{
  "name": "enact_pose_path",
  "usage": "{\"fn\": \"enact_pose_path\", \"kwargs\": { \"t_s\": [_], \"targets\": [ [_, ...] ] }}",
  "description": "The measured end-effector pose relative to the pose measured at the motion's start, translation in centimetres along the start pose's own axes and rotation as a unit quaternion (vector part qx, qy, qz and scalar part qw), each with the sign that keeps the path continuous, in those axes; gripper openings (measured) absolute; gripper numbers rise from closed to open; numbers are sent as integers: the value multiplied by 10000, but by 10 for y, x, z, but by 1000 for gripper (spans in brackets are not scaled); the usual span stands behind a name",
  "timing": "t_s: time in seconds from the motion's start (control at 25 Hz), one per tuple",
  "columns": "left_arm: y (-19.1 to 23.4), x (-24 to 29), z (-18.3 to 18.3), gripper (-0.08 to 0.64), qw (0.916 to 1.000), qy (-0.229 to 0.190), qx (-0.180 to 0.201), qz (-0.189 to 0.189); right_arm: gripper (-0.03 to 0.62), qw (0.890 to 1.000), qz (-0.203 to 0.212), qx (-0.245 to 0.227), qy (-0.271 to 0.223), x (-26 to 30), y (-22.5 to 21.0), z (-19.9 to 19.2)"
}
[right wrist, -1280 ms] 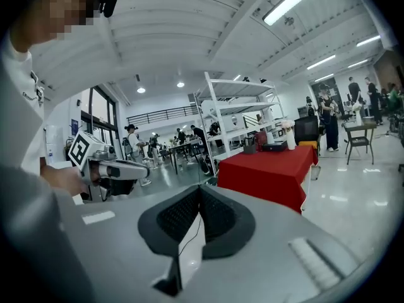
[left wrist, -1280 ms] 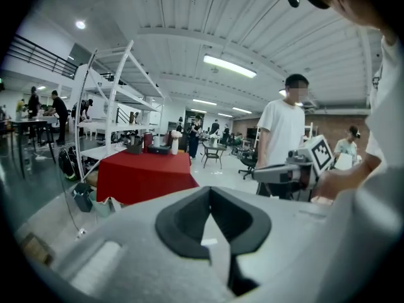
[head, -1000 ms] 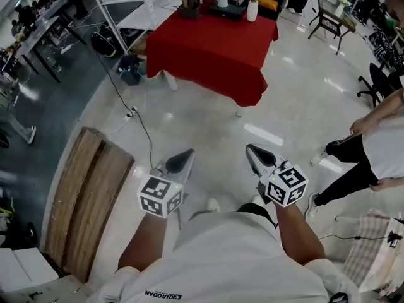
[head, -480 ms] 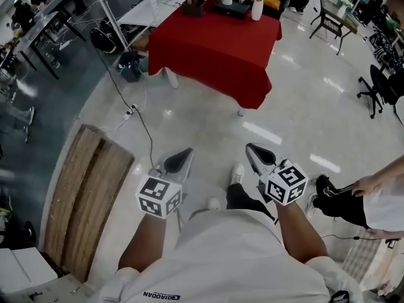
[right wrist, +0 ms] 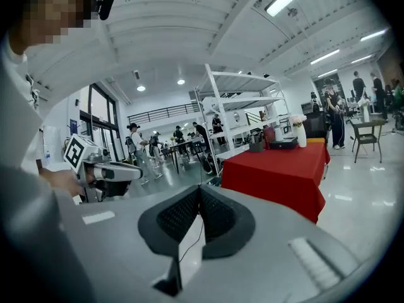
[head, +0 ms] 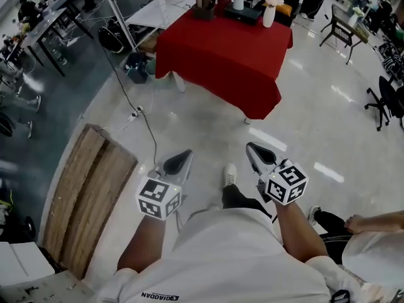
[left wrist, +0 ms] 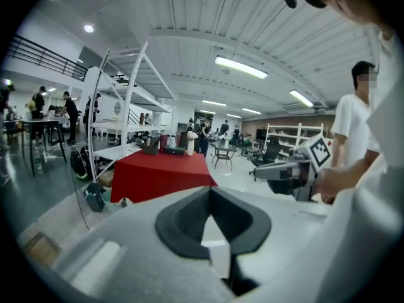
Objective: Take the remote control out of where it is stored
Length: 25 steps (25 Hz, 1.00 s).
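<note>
Off at my 9 o'clock a wooden board (head: 88,201) lies flat on the pale floor, and a thin black cable (head: 148,131) trails past its far corner towards 11 o'clock. Neither has any part in the job.

The left gripper (head: 182,157) points to 12 o'clock, level and a little down. Its own view shows the dark pads meeting at the tips with only floor visible behind them, so it is closed on nothing. One shoe (head: 230,174) is planted between the two tools. The right gripper (head: 255,150) sits just right of it, also aimed at 12 o'clock. Its ribbed pads are pressed together and it is empty as well.

Straight ahead, between 12 and 1 o'clock and well apart from both tools, stands the table with the red cloth (head: 221,55). On its far edge I make out a dark flat case (head: 245,12) and a white vase (head: 269,14) just beside it. I cannot pick out the remote control in any view. My guess is that it sits in or near that case, but it is too small to tell.

A bystander's arm (head: 372,223) shows at 4 o'clock.

By my judgement nothing of the task is done. I have yet to reach the table, find the storage, open a jaw and lift the remote out.
</note>
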State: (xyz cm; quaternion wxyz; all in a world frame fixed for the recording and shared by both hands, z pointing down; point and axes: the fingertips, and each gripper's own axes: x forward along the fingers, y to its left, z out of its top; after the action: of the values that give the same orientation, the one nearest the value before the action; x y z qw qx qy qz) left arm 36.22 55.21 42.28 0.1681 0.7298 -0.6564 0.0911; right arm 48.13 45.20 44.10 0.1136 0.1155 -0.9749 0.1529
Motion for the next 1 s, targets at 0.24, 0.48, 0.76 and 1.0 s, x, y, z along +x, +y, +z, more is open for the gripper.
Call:
{"fn": "enact_pose_path", "kwargs": {
  "t_s": [0.24, 0.48, 0.76, 1.0],
  "targets": [
    [31, 37, 23, 2, 9999, -10, -24, 132, 5, 9999, 105, -10, -52, 39, -39, 29],
    [59, 81, 54, 2, 9996, -15, -87, 271, 5, 9998, 200, 44, -51, 75, -86, 62],
    [91, 132, 84, 2, 9983, -30, -180, 546, 5, 9992, 389, 48, -48, 111, -137, 95],
    [112, 171, 100, 2, 9969, -60, -194, 765, 5, 9983, 575, -19, -11, 137, -177, 108]
  ]
}}
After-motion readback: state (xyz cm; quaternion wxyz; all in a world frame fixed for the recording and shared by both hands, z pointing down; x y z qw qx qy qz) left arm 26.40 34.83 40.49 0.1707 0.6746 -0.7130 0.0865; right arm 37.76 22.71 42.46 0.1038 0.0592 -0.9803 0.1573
